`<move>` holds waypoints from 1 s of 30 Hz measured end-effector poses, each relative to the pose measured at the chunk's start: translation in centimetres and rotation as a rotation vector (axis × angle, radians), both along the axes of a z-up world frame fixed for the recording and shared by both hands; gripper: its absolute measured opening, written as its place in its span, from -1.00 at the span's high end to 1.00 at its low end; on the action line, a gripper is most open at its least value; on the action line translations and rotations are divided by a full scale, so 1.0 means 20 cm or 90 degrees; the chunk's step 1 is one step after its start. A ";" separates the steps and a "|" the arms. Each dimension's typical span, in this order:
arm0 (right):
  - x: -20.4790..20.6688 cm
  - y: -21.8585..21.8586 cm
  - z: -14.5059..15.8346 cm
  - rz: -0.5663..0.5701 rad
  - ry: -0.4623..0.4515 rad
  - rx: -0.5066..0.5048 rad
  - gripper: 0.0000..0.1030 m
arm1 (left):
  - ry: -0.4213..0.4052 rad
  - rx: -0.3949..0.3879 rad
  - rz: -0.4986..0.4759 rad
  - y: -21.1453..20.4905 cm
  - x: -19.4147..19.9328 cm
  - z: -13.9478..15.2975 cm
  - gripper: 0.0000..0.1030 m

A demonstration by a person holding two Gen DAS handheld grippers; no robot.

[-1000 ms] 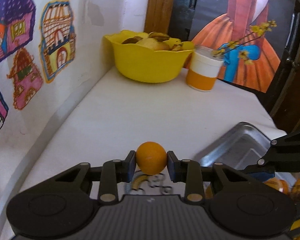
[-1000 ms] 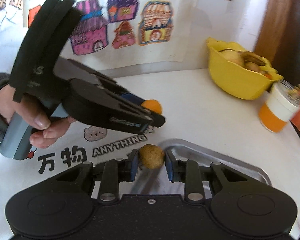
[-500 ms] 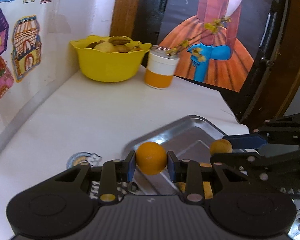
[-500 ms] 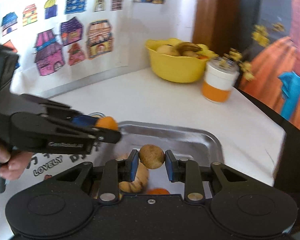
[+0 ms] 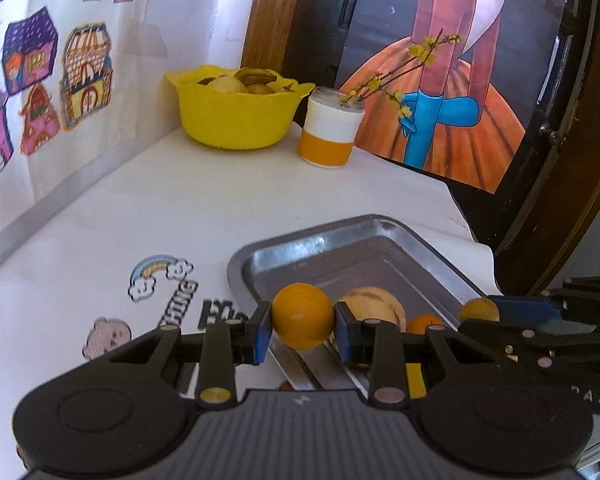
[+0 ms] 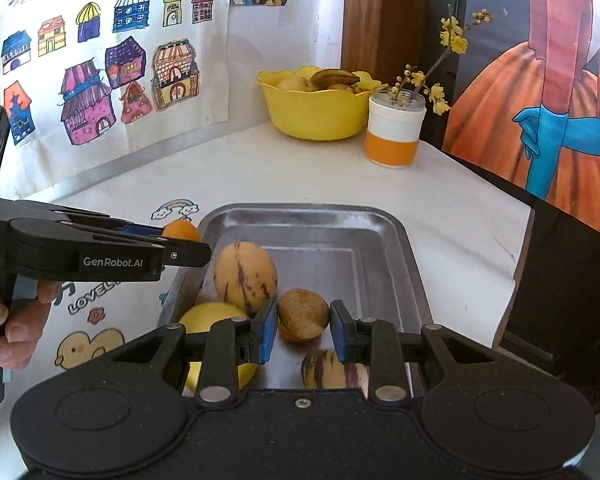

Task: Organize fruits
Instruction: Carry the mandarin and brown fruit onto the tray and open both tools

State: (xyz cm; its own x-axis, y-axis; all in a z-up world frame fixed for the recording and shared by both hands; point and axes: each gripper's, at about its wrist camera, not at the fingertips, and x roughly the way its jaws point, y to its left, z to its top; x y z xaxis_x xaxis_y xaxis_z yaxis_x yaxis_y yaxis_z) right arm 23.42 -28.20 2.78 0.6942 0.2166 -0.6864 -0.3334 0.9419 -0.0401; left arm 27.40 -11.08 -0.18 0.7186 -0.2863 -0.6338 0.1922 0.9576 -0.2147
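Gripping orange (image 5: 302, 316), brown fruit (image 6: 303, 314), over tray (image 6: 384, 216)

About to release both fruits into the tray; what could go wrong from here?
1. The orange in the left tongs sits over the metal tray's rim; dropped here, it may roll onto the table.
2. The brown fruit in the right tongs hangs above crowded fruit and could bounce off the striped melon.

Striped fruit (image 6: 328, 370) half hidden behind tool (image 6: 303, 334)
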 end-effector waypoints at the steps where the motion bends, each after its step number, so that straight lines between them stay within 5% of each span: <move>1: -0.01 0.00 -0.01 -0.001 0.002 0.002 0.41 | 0.003 -0.001 -0.001 0.00 -0.01 0.00 0.31; 30: -0.11 0.03 0.03 -0.028 -0.037 0.022 0.27 | 0.045 -0.039 -0.021 -0.04 -0.08 -0.04 0.27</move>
State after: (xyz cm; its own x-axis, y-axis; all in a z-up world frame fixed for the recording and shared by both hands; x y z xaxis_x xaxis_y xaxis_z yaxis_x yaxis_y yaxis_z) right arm 21.13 -27.66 3.28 0.7418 0.2077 -0.6377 -0.2891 0.9570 -0.0247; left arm 25.83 -11.90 -1.03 0.6629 -0.3479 -0.6630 0.2052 0.9360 -0.2860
